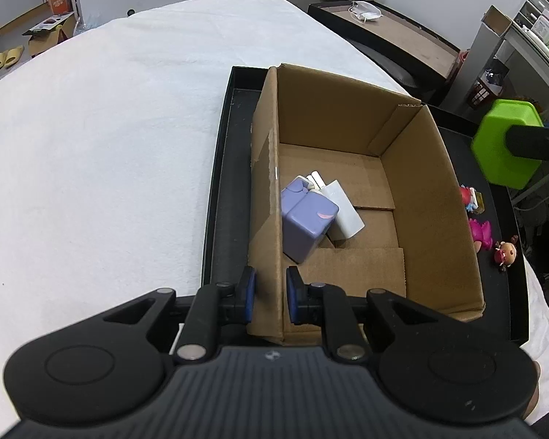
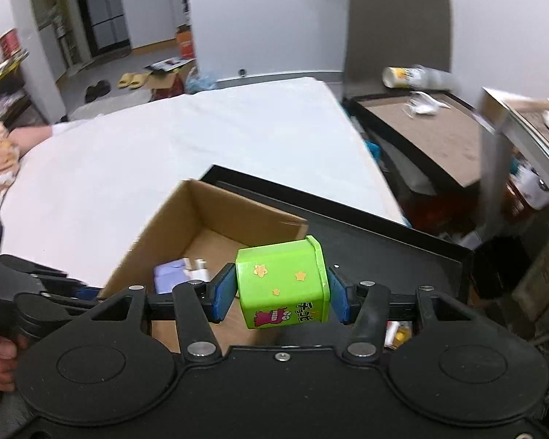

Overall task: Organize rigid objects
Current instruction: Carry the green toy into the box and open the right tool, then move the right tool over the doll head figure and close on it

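Note:
An open cardboard box (image 1: 421, 197) stands in a black tray (image 1: 230, 139) on a white-covered table. Inside lie a purple box (image 1: 307, 219) and a white charger (image 1: 342, 210). My left gripper (image 1: 270, 294) is shut on the box's left wall near the front corner. My right gripper (image 2: 281, 291) is shut on a green box (image 2: 282, 285) with star stickers and holds it in the air over the right side of the cardboard box (image 2: 208, 226). The green box also shows at the right edge of the left wrist view (image 1: 505, 142).
Small toy figures, a pink one (image 1: 480, 232) and a doll (image 1: 507, 253), lie on the tray right of the box. A low brown table (image 2: 428, 135) with a cup and a mask stands behind. Cluttered shelves (image 1: 538, 22) are at the far right.

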A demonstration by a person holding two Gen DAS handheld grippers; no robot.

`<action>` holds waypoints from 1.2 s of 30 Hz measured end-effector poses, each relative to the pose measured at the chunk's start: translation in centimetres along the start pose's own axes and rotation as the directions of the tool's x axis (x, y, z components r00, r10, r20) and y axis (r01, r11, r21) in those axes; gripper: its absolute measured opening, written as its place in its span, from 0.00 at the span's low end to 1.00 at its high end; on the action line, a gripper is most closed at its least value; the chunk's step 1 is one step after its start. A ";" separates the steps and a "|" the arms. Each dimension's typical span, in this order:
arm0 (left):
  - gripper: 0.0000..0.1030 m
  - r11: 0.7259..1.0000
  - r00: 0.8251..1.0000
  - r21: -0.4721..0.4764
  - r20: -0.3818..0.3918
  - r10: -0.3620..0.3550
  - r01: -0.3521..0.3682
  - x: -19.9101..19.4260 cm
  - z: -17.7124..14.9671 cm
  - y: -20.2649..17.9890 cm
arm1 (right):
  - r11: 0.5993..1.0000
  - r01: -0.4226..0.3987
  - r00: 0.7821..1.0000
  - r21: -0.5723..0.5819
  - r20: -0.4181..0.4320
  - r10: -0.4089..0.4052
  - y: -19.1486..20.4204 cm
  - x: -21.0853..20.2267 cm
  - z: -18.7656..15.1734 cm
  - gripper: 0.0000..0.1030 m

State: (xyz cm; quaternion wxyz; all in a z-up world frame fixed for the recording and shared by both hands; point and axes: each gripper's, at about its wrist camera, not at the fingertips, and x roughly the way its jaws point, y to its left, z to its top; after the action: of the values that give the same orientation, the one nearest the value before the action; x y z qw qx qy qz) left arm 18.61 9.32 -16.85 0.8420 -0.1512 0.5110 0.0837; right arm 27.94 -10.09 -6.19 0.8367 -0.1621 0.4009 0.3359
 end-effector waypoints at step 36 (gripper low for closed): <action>0.17 0.998 0.999 -0.033 0.001 -0.051 0.051 -2.7 -1.0 1.2 | 0.996 0.091 0.978 0.016 -0.190 -0.086 -0.8 -4.2 3.0 0.61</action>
State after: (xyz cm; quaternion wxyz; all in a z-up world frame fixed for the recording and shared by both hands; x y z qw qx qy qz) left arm 16.19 10.14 -15.05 0.8412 -0.1779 0.5057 0.0708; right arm 28.34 -10.87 -1.04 0.8108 -0.2007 0.4752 0.2765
